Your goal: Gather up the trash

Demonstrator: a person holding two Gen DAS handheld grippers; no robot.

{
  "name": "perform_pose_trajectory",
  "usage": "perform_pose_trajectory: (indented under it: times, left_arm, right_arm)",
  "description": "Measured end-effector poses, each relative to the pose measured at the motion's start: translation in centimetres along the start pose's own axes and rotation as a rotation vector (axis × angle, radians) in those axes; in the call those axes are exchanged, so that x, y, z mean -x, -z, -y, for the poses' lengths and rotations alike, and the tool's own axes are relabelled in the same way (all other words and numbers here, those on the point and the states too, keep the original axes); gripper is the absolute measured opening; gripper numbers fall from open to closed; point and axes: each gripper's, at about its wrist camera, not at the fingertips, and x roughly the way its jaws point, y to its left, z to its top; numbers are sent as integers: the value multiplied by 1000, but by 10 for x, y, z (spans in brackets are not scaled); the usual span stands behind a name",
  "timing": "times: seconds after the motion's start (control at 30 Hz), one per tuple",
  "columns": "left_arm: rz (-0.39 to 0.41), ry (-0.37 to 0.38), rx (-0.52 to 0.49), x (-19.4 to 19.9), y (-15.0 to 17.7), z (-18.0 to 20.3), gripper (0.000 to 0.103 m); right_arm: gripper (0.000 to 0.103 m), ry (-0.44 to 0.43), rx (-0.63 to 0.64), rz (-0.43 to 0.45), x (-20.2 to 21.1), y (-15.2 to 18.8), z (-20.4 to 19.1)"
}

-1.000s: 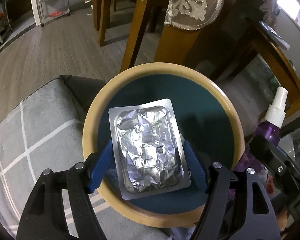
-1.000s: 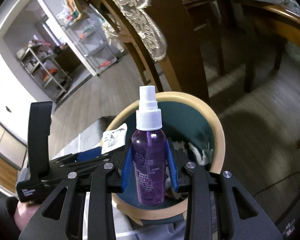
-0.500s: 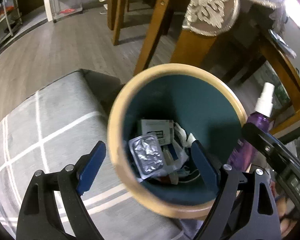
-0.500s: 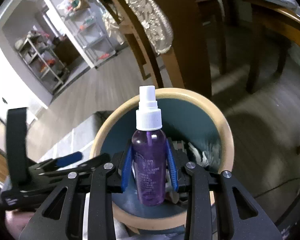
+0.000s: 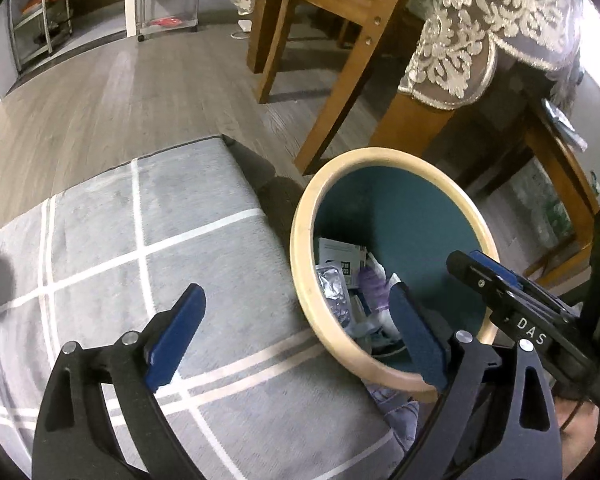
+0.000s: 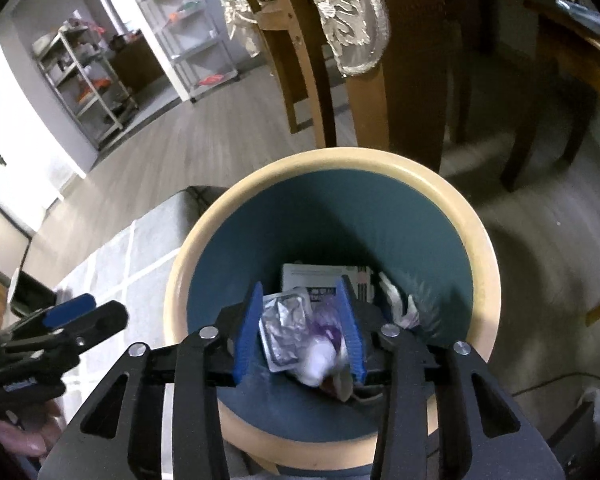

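Observation:
A round bin with a pale wooden rim and a teal inside holds trash: a foil blister pack, a white box and a purple spray bottle. My left gripper hangs over the bin's left edge and the grey cushion, its jaws opening wide with nothing held. My right gripper is above the bin, its jaws opening. The purple bottle shows blurred between them, free of the pads and down among the trash beside the foil pack.
A grey cushion with white lines lies left of the bin. Wooden chair legs and a table with a lace cloth stand behind it. Metal shelves line the far wall. A cable runs on the floor at right.
The left gripper let go of the foil pack, which dropped into the bin, and it moved left with wider jaws. The right gripper opened and the purple bottle fell into the bin.

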Motion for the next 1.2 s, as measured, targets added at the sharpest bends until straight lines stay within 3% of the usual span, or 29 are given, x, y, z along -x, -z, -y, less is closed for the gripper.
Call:
perform_pose_trajectory:
  times: [0.07,0.23,0.4,0.5,0.7,0.9,1.2]
  left_arm:
    - [14,8,5,5,2,-5,93]
    - [75,5,-11,23,9,-14,95]
    - [133,4,-53,38,17,-23,97]
    - [148,-6,-72,42,21,-31,97]
    - [149,23,-52,44,29,-38,97]
    - [176,61,-96,52,37,-27,97]
    - [209,89,-125,73,54,-20,97]
  right_arm:
    - [53,7,0,-1,4,2,-1]
    - [58,25,24,39,22,6,-14]
    - [74,56,56,100,45,12,-30]
    - [77,71,64,111,51,16,-33]
    - [83,113,70,125,67,24,-35]
    - [85,148,82,157,90,37,-36]
    - [87,141,96,205,122,60,-35]
